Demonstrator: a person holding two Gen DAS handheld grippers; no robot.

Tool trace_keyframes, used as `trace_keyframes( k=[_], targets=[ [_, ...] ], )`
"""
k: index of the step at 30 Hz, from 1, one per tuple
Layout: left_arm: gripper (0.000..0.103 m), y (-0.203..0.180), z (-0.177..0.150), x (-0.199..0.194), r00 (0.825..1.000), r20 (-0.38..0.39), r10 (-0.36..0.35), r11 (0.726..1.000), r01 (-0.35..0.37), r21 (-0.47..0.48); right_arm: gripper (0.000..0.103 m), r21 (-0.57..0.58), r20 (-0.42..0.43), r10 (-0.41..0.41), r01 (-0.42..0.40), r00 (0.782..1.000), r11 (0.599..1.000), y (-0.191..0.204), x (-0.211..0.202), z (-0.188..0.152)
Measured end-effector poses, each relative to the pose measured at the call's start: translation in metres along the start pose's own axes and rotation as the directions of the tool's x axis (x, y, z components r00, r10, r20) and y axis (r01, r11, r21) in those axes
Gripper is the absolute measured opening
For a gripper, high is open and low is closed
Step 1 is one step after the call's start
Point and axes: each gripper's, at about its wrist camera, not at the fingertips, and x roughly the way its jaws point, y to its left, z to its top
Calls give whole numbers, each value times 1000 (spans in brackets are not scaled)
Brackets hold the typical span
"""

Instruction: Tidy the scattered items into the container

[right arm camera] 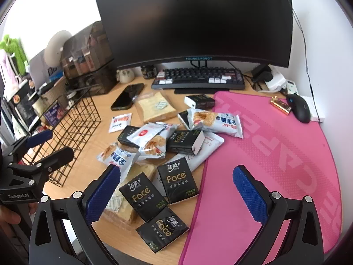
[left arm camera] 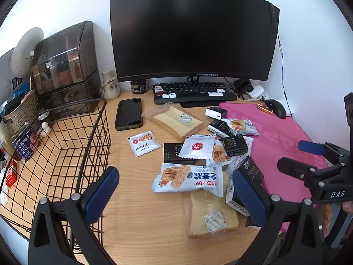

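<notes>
A black wire basket (left arm camera: 66, 145) stands empty on the wooden desk at the left; it also shows in the right wrist view (right arm camera: 75, 119). Scattered beside it lie white snack packets (left arm camera: 187, 177) (right arm camera: 217, 121), black Face tissue packs (left arm camera: 233, 145) (right arm camera: 178, 180), wrapped bread slices (left arm camera: 176, 121) (right arm camera: 154, 106) and a sauce sachet (left arm camera: 143, 142) (right arm camera: 120, 122). My left gripper (left arm camera: 176, 190) is open above the near snack packet, holding nothing. My right gripper (right arm camera: 176, 187) is open above the near tissue packs, holding nothing; it also shows at the right edge of the left wrist view (left arm camera: 295, 156).
A phone (left arm camera: 129, 113), keyboard (left arm camera: 194, 91) and large monitor (left arm camera: 192, 28) stand at the back. A pink mat (right arm camera: 275, 165) covers the right side, with a mouse (right arm camera: 299, 107) and gold lighter (right arm camera: 281, 105). A dark organiser box (left arm camera: 66, 66) and clutter sit behind the basket.
</notes>
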Motion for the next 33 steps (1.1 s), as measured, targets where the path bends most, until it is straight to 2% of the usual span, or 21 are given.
trace_keyframes(
  k=[11,16,23,27,33],
  targets=[
    [102,-2,-1,0,1000,9,4,1000,-4,12,103,-13,4,-15,15,1000,1000,3,-3,1],
    [102,-2,-2,-1,999,21,31,999,-31,27,103,-11,4,-15,15,1000,1000,2,-3,1],
    [102,-2,-1,0,1000,-3,30,999,-30,36,103,-15,0,-29,29,1000,999,1,-1,2],
    [102,-4,-2,3,999,-35,-10,1000,10,-3,103,-18,-7,-30,30,1000,999,0,0,2],
    [102,-7,-6,19,996,-70,-55,998,55,-7,103,-4,-20,-41,41,999,999,-10,6,1]
  ],
)
